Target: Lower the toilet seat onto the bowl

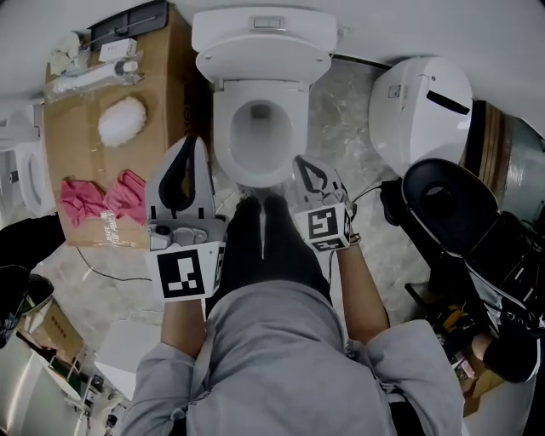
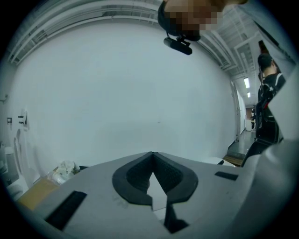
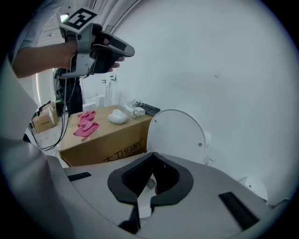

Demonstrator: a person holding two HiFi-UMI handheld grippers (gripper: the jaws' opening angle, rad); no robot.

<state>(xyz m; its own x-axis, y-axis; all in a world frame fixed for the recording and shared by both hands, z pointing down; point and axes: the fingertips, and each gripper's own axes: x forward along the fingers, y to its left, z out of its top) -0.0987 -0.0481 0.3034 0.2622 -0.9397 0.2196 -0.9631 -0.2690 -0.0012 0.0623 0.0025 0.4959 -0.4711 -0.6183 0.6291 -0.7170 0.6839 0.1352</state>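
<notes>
The white toilet bowl (image 1: 289,128) stands open at the top middle of the head view. A white lid (image 1: 260,58) is raised against the tank (image 1: 264,25). In the right gripper view it is an upright round disc (image 3: 177,133) with two small bumpers. I cannot tell the seat apart from the lid. My left gripper (image 1: 181,174) hangs left of the bowl's front, jaws shut and empty (image 2: 153,156), facing a bare wall. My right gripper (image 1: 313,180) is at the bowl's front right, also shut and empty (image 3: 152,156), below the raised lid.
A cardboard box (image 1: 81,153) left of the toilet carries pink cloths (image 1: 102,197), a white fluffy pad (image 1: 123,121) and small bottles. A second white fixture (image 1: 421,102) and a black seat-like object (image 1: 451,204) stand on the right. Cables lie on the floor.
</notes>
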